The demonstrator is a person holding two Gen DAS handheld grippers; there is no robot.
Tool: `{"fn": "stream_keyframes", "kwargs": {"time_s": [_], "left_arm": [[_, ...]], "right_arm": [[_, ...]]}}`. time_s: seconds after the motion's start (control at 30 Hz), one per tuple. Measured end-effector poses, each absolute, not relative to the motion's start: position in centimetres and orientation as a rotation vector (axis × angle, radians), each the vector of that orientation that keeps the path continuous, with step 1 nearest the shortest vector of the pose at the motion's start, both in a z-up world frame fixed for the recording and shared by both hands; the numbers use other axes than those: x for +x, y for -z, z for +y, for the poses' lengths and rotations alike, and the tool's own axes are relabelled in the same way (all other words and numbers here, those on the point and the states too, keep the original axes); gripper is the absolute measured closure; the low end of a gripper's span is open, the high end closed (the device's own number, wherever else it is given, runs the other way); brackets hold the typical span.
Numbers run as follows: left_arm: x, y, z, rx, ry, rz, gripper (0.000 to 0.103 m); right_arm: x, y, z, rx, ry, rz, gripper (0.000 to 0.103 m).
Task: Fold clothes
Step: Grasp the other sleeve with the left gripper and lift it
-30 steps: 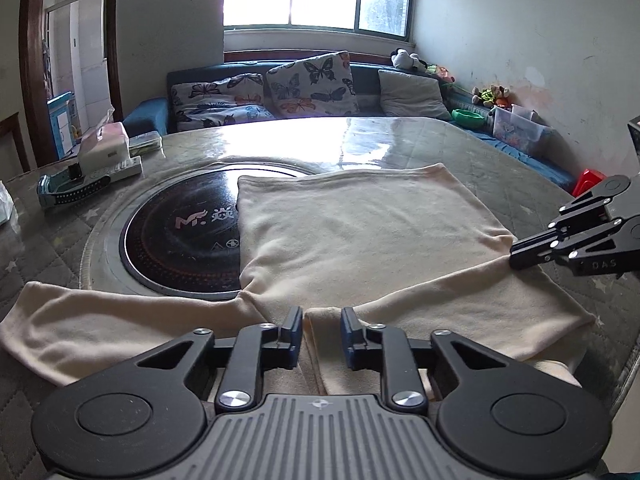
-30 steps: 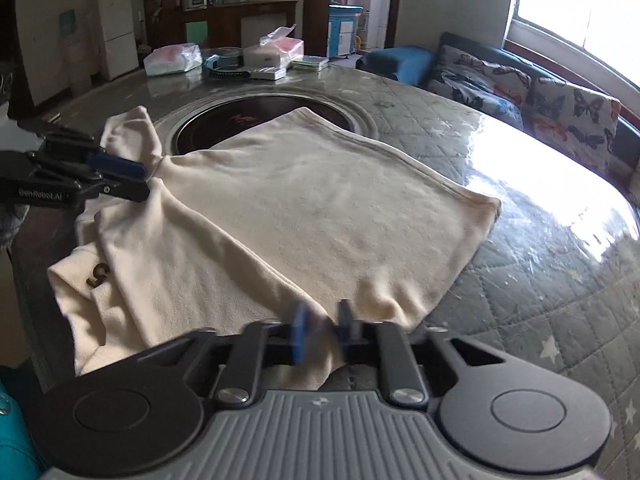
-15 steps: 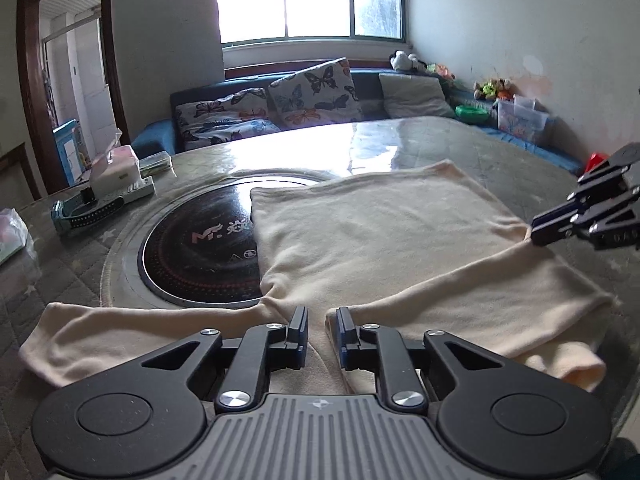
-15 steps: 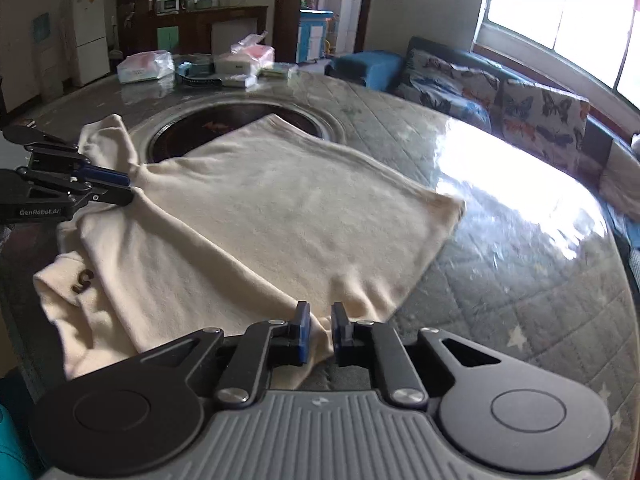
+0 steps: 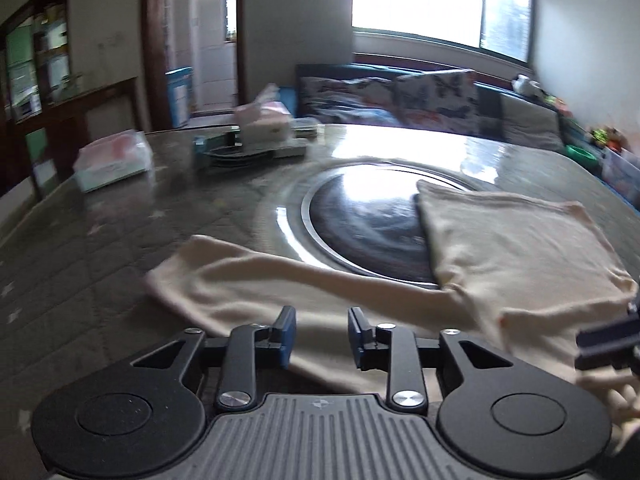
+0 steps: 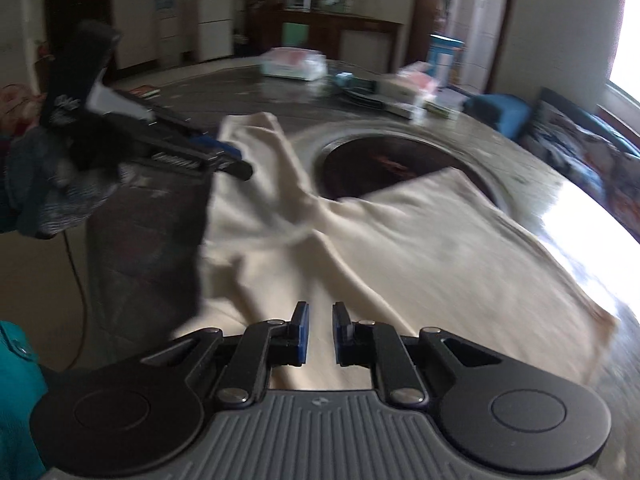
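A: In the left wrist view, the cream long-sleeved soft cotton garment [image 5: 516, 256] lies flat on the grey quilted round tabletop [image 5: 120, 240], with one sleeve [image 5: 256, 280] stretched to the left. It looks light and limp, so I judge it will sag and slide. The left hand-held gripper [image 5: 322, 334] is released, with a wide gap, just over the sleeve.

B: In the right wrist view, the right hand-held gripper [image 6: 319, 332] is also released, above the folded cloth near the tabletop edge. I would pinch the sleeve cuff or the hem corner. The boxes [image 6: 294, 64] stand well apart, so there is open room.
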State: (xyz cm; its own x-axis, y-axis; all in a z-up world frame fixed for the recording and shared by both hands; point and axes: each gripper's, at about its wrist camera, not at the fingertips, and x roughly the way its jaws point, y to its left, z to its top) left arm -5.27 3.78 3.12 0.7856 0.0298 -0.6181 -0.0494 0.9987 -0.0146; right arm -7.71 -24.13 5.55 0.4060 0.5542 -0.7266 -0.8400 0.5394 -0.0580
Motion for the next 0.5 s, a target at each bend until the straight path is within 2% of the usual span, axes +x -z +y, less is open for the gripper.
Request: {"fn": "stream_keyframes", "kwargs": {"time_s": [0.27, 0.5], "left_arm": [[-4.1, -3.1, 8.8, -0.106, -0.255, 0.651, 0.065], [-2.5, -2.1, 11.6, -0.172, -0.375, 0.677, 0.063]], "right_arm": [[-8.1, -4.1, -20.8, -0.49, -0.987, 0.729, 0.092], [-8.3, -5.4, -22.2, -0.44, -0.946, 0.707, 0.092]]}}
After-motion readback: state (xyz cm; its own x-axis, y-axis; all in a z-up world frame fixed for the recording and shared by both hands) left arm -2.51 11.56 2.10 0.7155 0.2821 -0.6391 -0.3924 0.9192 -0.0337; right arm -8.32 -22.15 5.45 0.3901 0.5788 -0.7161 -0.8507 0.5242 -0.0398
